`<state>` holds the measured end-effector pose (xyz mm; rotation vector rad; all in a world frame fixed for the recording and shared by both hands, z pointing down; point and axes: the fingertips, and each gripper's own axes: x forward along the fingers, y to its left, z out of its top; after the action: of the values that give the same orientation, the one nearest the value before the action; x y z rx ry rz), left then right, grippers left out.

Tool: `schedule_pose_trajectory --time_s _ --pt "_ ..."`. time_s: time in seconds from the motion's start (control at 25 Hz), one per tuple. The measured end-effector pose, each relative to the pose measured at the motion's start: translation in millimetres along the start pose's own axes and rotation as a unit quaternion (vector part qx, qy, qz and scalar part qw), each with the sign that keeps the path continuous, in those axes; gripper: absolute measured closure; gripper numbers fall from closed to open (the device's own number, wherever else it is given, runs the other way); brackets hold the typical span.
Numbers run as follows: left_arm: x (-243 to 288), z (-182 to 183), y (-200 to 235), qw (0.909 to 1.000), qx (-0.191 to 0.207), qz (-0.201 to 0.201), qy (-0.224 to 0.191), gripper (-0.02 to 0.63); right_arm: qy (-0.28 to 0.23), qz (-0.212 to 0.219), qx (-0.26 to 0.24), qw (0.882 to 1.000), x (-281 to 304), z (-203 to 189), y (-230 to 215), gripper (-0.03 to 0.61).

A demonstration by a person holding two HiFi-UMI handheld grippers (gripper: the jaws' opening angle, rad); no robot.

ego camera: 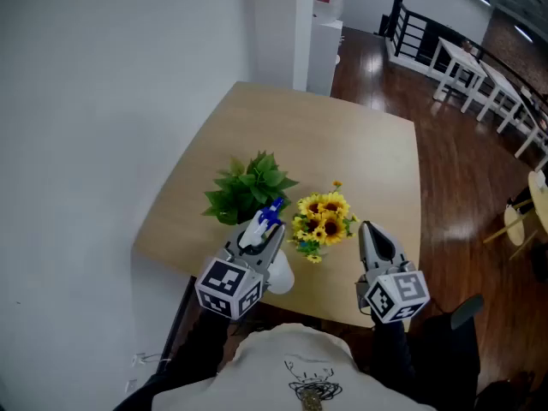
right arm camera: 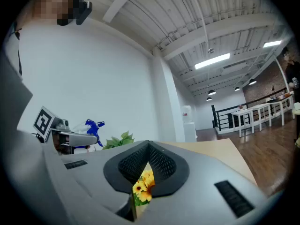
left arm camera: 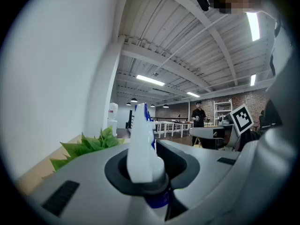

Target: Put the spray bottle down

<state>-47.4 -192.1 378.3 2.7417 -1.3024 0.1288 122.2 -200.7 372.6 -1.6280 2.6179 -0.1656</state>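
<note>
wooden table (ego camera: 342, 144) – pale top, standing against a white wall; its near edge is lying hidden under the person's light shirt (ego camera: 295, 375) and the tools held over it

left gripper (ego camera: 262, 238) – reaching out roughly level over the table's near left part, marker cube facing up towards the head camera; its jaws are standing partly closed and are clamping the spray bottle (ego camera: 279, 276) round the neck

right gripper (ego camera: 370, 234) – hovering over the table's near right part, well apart from the left gripper; its own view is showing the pads meeting at the tips with nothing gripped, and only a sliver of the sunflowers (ego camera: 324, 217) is peeping through the gap beneath them

spray bottle – white body, blue trigger head, nozzle pointing away from the person; it is hanging upright in the left gripper, just beside the sunflowers. The jaws are covering its middle, the left gripper view is cutting off its lower part, and whether its base is touching the table cannot be told

green plant (ego camera: 248, 187) – leafy, standing just beyond the bottle's head; the foliage is hiding its pot

sunflowers – small yellow bunch, sitting between the two grippers; the vase is barely showing under the blooms

water dispenser (ego camera: 325, 24) – white, standing past the table's far edge; the frame is cutting off its top
</note>
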Motion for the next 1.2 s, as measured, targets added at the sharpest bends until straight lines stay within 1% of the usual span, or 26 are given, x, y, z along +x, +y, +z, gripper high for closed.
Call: schedule_pose_trajectory --time_s 0.2,0.28,0.36,0.44,0.6,0.72,1.0,1.2 --pt "5 -13 -4 0.9999 0.005 0.003 0.015 0.525 -0.001 -0.001 0.001 1.000 -6 -1 -3 0.603" --pt "8 -19 -5 0.9996 0.011 0.004 0.024 0.525 -0.001 -0.002 0.001 1.000 -8 -2 -4 0.603" --pt "12 -20 -6 0.9995 0.022 0.006 0.024 0.525 0.000 -0.003 0.002 1.000 -9 -1 -4 0.603" --pt "17 -16 -6 0.9990 0.040 0.012 0.013 0.525 0.001 -0.005 0.004 1.000 -10 -2 -5 0.603" --pt "25 -14 -8 0.9948 0.095 0.027 -0.023 0.525 0.000 -0.006 0.007 1.000 -13 -3 -6 0.603" --pt "31 -23 -13 0.9924 0.115 0.030 -0.030 0.525 0.000 -0.008 0.007 1.000 -16 -3 -8 0.603" --pt "43 -37 -15 0.9906 0.127 0.039 -0.034 0.525 0.002 -0.013 0.006 1.000 -19 -4 -13 0.603" --pt "53 -46 -18 0.9903 0.130 0.041 -0.028 0.525 0.006 -0.012 0.005 1.000 -20 -4 -14 0.603"
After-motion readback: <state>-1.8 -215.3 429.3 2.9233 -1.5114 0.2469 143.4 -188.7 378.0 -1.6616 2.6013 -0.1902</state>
